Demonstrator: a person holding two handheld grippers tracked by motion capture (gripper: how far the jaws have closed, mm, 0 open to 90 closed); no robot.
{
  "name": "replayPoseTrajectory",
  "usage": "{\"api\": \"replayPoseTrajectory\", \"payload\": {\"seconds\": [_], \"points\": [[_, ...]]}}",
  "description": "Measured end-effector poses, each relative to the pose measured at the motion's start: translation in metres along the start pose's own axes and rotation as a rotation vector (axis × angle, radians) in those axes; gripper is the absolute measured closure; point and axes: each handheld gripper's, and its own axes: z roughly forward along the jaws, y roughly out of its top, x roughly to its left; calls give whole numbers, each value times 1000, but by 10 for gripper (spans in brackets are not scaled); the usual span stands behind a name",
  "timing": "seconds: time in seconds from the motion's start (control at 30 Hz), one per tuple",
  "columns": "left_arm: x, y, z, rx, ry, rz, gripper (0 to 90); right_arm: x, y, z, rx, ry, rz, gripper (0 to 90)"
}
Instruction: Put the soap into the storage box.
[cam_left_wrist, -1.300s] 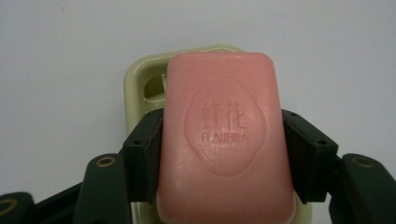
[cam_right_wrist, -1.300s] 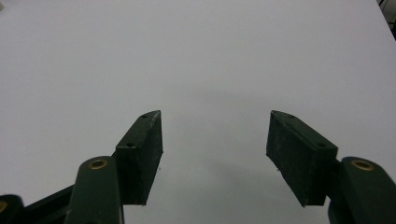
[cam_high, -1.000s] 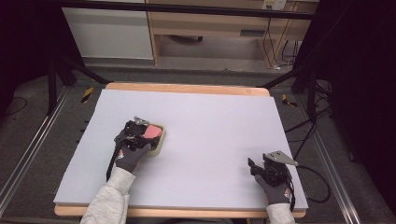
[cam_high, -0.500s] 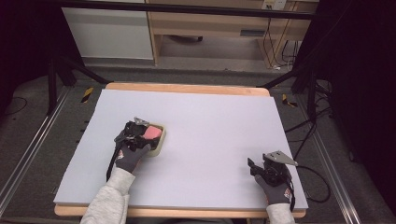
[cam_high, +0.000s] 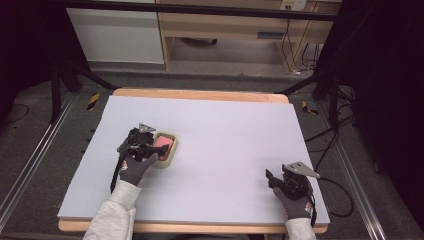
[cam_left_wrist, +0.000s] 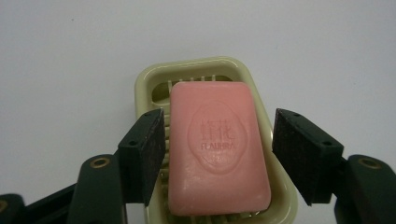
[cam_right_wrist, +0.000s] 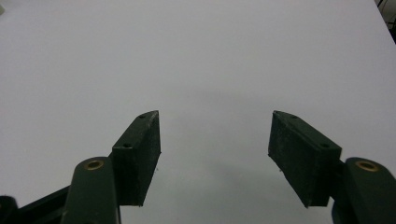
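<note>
In the left gripper view the left gripper (cam_left_wrist: 218, 154) has its jaws spread wide, one on each side of a pink soap bar (cam_left_wrist: 217, 149). The jaw at the left of that frame sits just beside the bar's edge, perhaps touching it; the one at the right stands apart, over the rim of the dish. The bar, stamped with an oval mark, lies flat in a pale green soap dish (cam_left_wrist: 144, 88) with ribs showing at its far end. In the high view this gripper (cam_high: 150, 145) and the dish (cam_high: 171, 156) sit left of centre on the grey table mat (cam_high: 225, 130), with the gloved left hand (cam_high: 134, 167) behind them.

The right gripper (cam_right_wrist: 215, 154) also has its jaws apart, with nothing between them, above bare mat. In the high view it (cam_high: 272, 179) rests at the lower right of the frame, held by the gloved right hand (cam_high: 295, 200), well apart from the dish.
</note>
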Motion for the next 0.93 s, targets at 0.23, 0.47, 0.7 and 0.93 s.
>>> {"api": "replayPoseTrajectory", "payload": {"seconds": [0.23,0.47,0.7,0.93], "points": [[2,0,-18,-67,-8,15,268,-1,0,0,0,-7,-1,325],[8,-15,-36,-104,-10,27,217,-1,-1,0,4,-5,1,310],[16,-45,-45,-87,3,35,211,-4,-2,-1,8,-7,15,300],[25,-71,-50,-73,15,16,200,-7,-5,-2,19,-6,24,280]]}}
